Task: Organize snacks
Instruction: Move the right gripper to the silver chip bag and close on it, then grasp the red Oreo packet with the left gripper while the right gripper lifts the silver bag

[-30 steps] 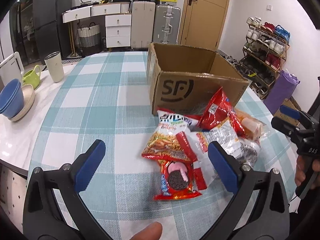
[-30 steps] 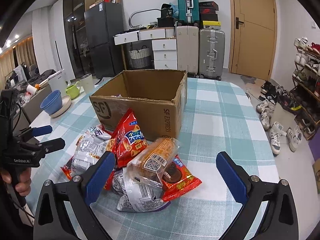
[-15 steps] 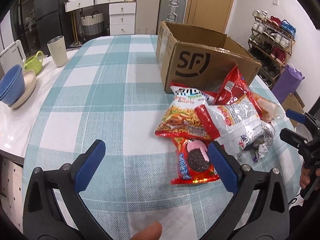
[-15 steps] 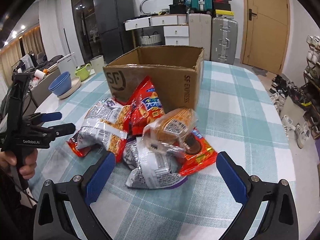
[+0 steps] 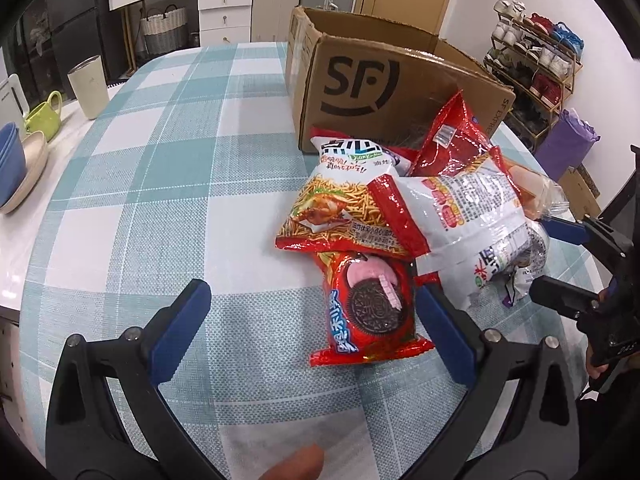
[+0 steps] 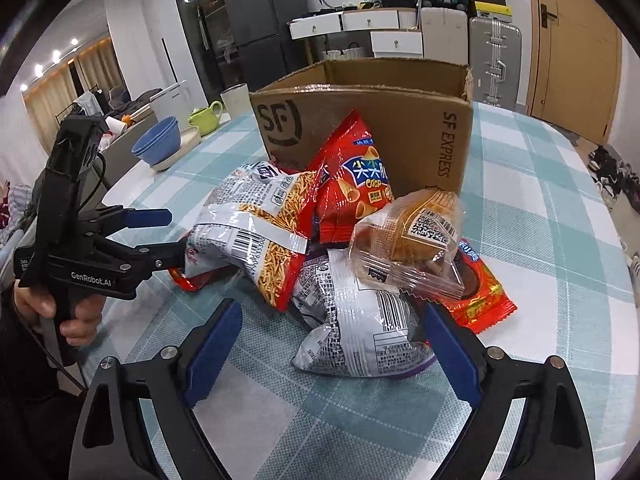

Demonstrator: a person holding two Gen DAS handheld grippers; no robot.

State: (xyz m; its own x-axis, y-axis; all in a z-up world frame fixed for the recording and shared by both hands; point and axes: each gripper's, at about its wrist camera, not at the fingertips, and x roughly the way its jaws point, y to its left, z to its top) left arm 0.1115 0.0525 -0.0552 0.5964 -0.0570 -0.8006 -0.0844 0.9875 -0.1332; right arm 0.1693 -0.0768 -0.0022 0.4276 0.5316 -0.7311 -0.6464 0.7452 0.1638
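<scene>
No snack is seen inside the cardboard box (image 6: pixel 360 128); the snack pile (image 6: pixel 328 240) lies right before it. The left gripper (image 5: pixel 308 320) is spread wide and empty; the right gripper (image 6: pixel 332 336) is closing around the white bag (image 6: pixel 360 320).

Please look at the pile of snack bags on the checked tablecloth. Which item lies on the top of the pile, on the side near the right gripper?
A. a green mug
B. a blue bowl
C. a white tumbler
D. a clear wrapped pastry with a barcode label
D: in the right wrist view the clear wrapped pastry rests on top of the silver bag and the red cookie packet, in front of the cardboard box.
</scene>
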